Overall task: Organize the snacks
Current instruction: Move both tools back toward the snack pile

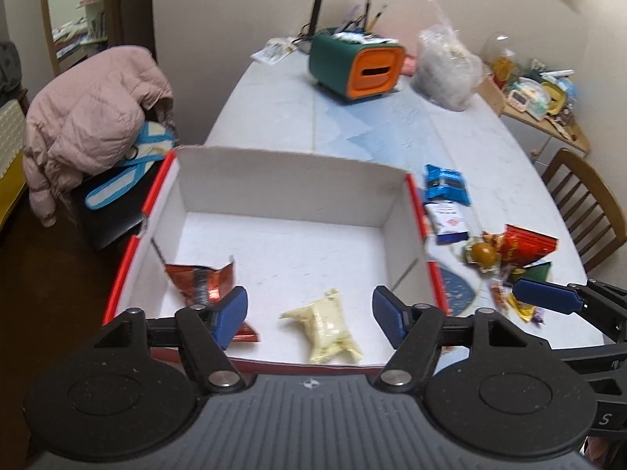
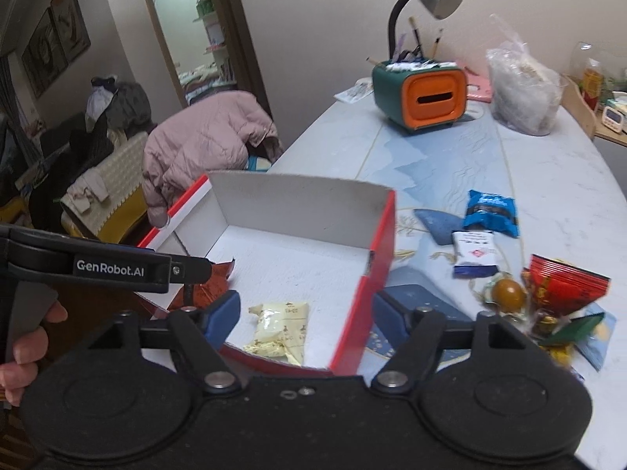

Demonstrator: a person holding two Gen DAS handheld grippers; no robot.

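At lower centre, left gripper [image 1: 309, 315] and right gripper [image 2: 307, 319] are gaping empty; right is risking snagging the red box wall [image 2: 382, 243].

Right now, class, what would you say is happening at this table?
A person holding a gripper in each hand is sorting snacks into a red-sided box. Two packets already lie inside: a cream packet and an orange-red packet. The left gripper and right gripper both stand open and empty. More snacks wait beside the box, among them a blue packet and a red packet.
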